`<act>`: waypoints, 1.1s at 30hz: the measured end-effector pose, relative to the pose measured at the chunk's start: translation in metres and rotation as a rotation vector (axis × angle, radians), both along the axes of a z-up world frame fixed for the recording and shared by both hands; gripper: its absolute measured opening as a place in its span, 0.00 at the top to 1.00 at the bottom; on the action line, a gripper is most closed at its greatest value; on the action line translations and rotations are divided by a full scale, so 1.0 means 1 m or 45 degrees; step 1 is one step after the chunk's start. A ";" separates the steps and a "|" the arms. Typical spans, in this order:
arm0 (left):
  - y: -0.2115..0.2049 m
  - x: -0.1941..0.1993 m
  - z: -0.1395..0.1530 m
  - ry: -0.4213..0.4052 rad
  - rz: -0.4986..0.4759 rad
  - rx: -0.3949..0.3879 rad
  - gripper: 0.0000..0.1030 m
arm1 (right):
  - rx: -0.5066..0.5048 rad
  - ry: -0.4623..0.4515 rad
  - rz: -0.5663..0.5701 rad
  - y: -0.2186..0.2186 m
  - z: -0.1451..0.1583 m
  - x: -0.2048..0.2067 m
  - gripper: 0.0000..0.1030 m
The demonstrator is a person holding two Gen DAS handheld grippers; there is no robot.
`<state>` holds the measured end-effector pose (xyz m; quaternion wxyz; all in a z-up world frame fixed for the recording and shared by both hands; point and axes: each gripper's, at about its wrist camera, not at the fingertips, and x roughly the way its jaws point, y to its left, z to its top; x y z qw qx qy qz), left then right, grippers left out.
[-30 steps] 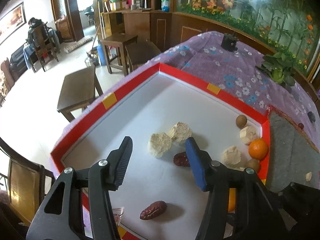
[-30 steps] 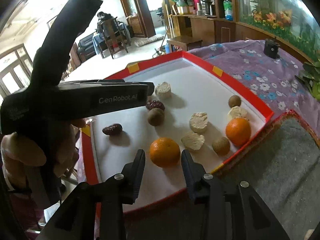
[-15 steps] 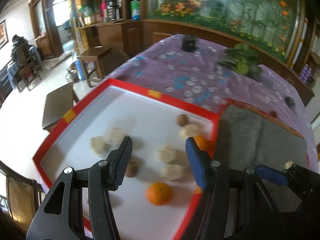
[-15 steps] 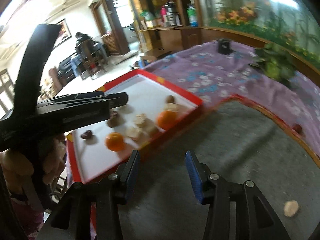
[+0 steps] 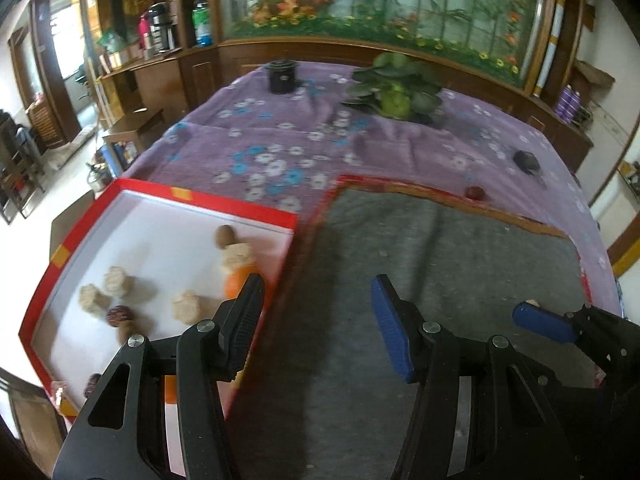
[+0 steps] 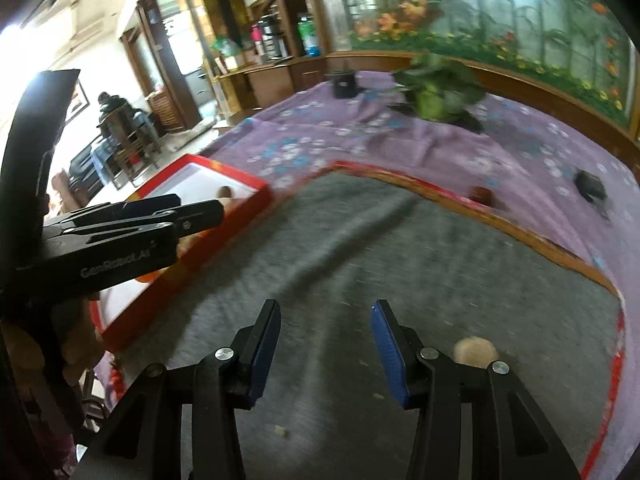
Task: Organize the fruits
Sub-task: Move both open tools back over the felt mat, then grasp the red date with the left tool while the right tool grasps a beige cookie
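- The left gripper point(image 5: 316, 320) is hanging over the near edge of a grey felt mat point(image 5: 440, 264), its jaws standing wide apart with nothing between them.
- The right gripper point(image 6: 325, 344) is hovering over the same grey felt mat point(image 6: 360, 248), its jaws likewise apart and gripping nothing.
- A red-rimmed tray point(image 5: 160, 194) with a white floor is sitting on the counter just left of the mat, touching its edge.
- Inside the tray, several pale, rough-textured round pieces point(image 5: 116, 280) are lying scattered; an orange point(image 5: 236, 280) is showing partly behind the left gripper's finger, with a pale piece right beside it.
- A brown, smooth, egg-shaped fruit point(image 5: 225, 236) is resting near the tray's far wall, and a dark red wrinkled date point(image 5: 118, 314) is lying beside the pale pieces toward the near left.
- One pale round piece point(image 6: 474, 352) is lying on the mat just right of the right gripper, partly hidden by its finger; blur is hiding its texture.
- A small dark red fruit point(image 5: 475, 193) is sitting on the purple flowered cloth point(image 5: 280, 152) just past the mat's far border.
- A green leafy plant point(image 5: 394, 92) and a dark cylindrical pot point(image 5: 282, 76) are standing farther back on the counter.
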<state>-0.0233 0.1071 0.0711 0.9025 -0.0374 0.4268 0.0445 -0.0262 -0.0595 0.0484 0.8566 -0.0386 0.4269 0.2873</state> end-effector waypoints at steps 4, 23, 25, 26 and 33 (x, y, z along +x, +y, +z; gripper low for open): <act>-0.022 0.006 -0.002 0.011 -0.054 0.000 0.46 | 0.001 0.004 -0.057 -0.022 -0.001 0.002 0.55; -0.071 0.032 -0.015 0.090 -0.163 -0.028 0.46 | -0.044 0.039 -0.105 -0.077 -0.029 0.010 0.54; -0.072 0.034 -0.015 0.095 -0.172 -0.034 0.46 | -0.085 0.021 -0.071 -0.073 -0.032 0.014 0.54; -0.073 0.036 -0.014 0.096 -0.175 -0.035 0.46 | -0.091 0.017 -0.059 -0.072 -0.035 0.017 0.54; -0.086 0.063 -0.007 0.099 -0.215 -0.072 0.46 | -0.088 0.014 0.001 -0.071 -0.042 0.027 0.75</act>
